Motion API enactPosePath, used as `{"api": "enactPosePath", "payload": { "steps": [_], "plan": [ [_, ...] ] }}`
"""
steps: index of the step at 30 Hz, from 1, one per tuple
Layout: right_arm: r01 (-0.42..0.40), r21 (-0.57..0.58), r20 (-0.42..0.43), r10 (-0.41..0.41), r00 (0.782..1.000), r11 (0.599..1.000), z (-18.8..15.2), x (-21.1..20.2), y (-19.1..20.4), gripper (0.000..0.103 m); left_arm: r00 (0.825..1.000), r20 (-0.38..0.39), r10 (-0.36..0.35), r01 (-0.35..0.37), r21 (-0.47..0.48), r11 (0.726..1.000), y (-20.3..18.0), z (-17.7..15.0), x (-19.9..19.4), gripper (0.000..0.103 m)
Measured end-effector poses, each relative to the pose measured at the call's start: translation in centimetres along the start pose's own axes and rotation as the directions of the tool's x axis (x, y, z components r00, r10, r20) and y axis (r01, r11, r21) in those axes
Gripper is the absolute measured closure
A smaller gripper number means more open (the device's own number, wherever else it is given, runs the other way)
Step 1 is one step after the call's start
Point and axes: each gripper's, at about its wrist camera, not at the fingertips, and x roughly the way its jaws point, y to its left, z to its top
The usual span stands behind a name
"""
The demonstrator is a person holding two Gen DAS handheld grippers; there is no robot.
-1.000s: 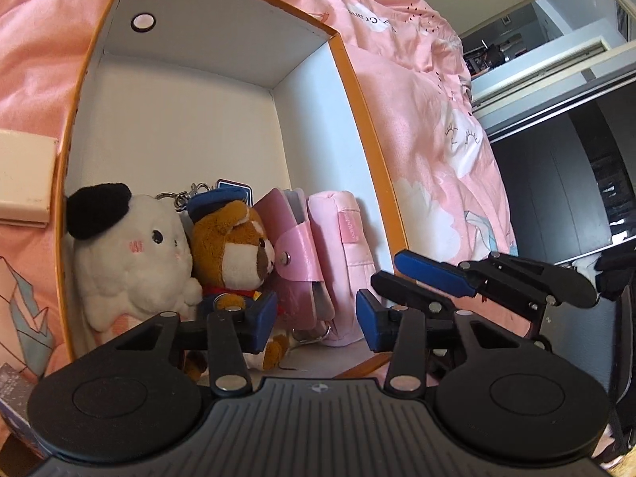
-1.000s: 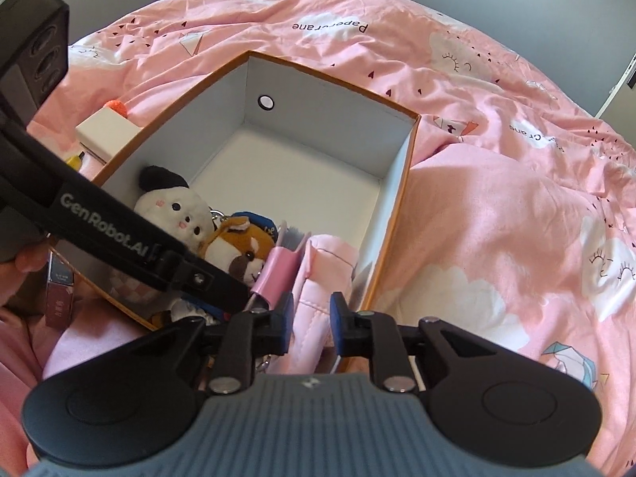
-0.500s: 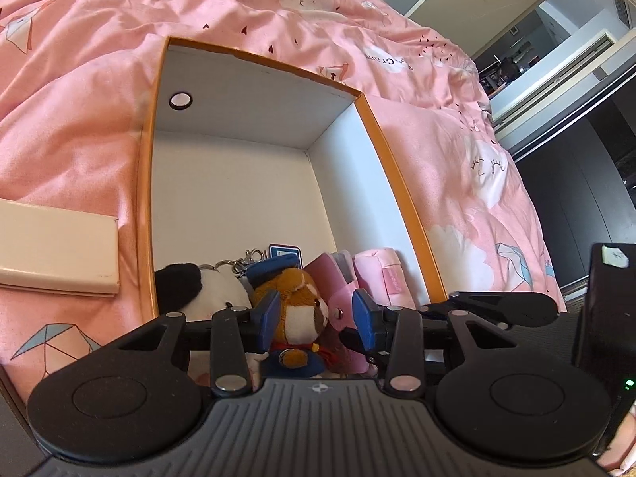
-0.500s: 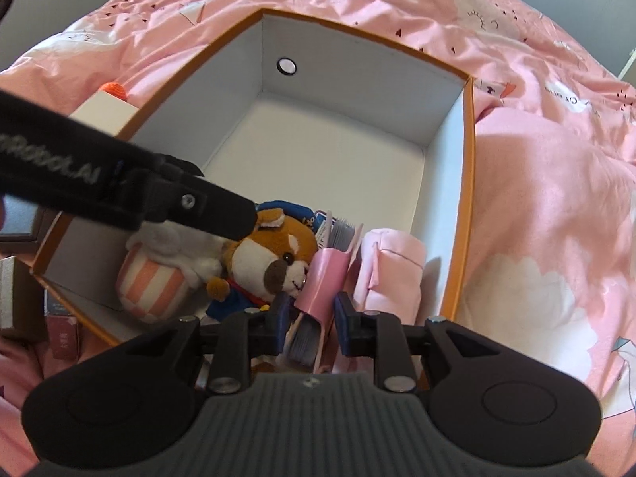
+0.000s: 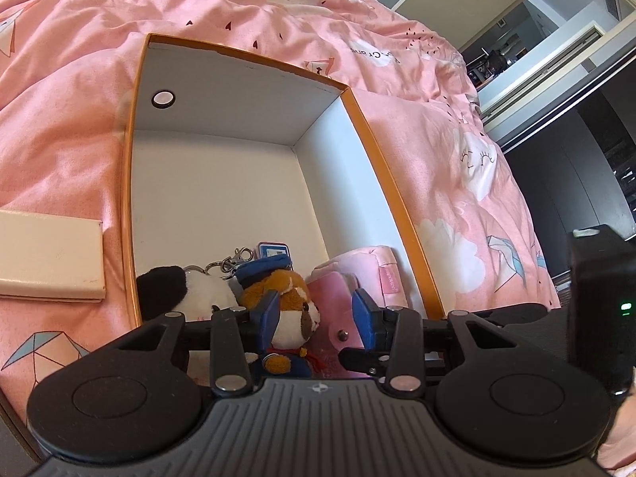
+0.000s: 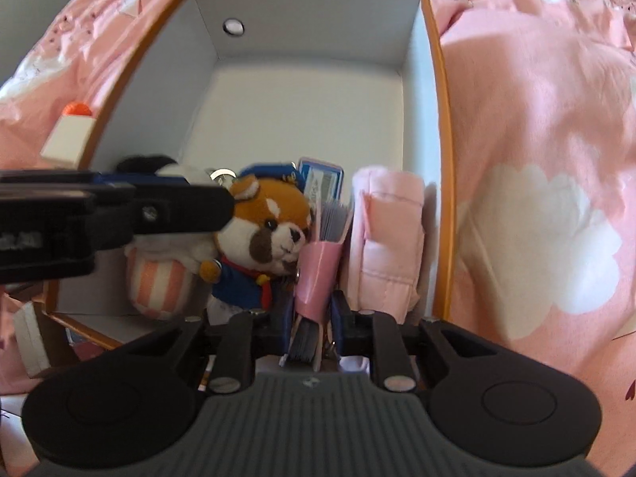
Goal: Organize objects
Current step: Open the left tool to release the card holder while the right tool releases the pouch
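Pink bedding printed with clouds and paper cranes (image 5: 457, 151) is spreading across the bed, wrinkling around everything else. On it an orange-rimmed cardboard box (image 6: 447, 183) with white inner walls is sitting open, its far half bare. Along the near wall, at the six o'clock end of the box in the right wrist view, the things are standing in a row: a white plush with a black ear (image 5: 187, 286) at nine o'clock, a brown bear plush in a blue cap (image 6: 266, 230) beside it, a pink snap wallet (image 6: 318, 274) touching the bear, and a quilted pink pouch (image 6: 387, 246) at three o'clock against the side wall. Outside the box, at nine o'clock in the left wrist view, a cream flat case (image 5: 49, 256) is lying on the bedding.

The right tool (image 6: 312, 318) is pointing steeply down with the wallet's near edge between its jaws; they have just been closing and the pads are pressing it. The left tool (image 5: 318, 314) is hanging with its jaws apart astride the bear's head, gripping nothing.
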Motion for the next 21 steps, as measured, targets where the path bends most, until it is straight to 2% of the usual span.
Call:
{"api": "enactPosePath", "payload": {
  "steps": [5, 9, 14, 18, 21],
  "plan": [
    [0.021, -0.043, 0.020, -0.020, 1.000, 0.999, -0.7, -0.3, 0.9, 0.081, 0.999, 0.012, 0.034, -0.034, 0.041, 0.999, -0.5, -0.5, 0.0, 0.057],
    [0.052, -0.122, 0.076, -0.043, 0.996, 0.991, -1.3, -2.3, 1.8, 0.077, 1.000, 0.009, 0.010, -0.011, 0.032, 0.999, -0.4, -0.8, 0.0, 0.057],
    [0.168, -0.213, 0.179, -0.130, 0.975, 0.963, -2.0, -4.7, 2.2, 0.074, 1.000, 0.022, 0.017, -0.018, 0.020, 1.000, -0.4, -0.9, -0.4, 0.057],
    [0.214, -0.224, 0.190, -0.173, 0.966, 0.951, -1.4, -3.3, 0.7, 0.069, 0.999, 0.027, 0.016, -0.017, 0.026, 1.000, -0.7, -1.3, -0.8, 0.057],
    [0.255, -0.265, 0.234, -0.194, 0.953, 0.930, -1.7, -2.4, 1.3, 0.068, 0.999, 0.033, 0.030, -0.031, 0.030, 0.999, -0.8, -1.6, -1.1, 0.057]
  ]
}}
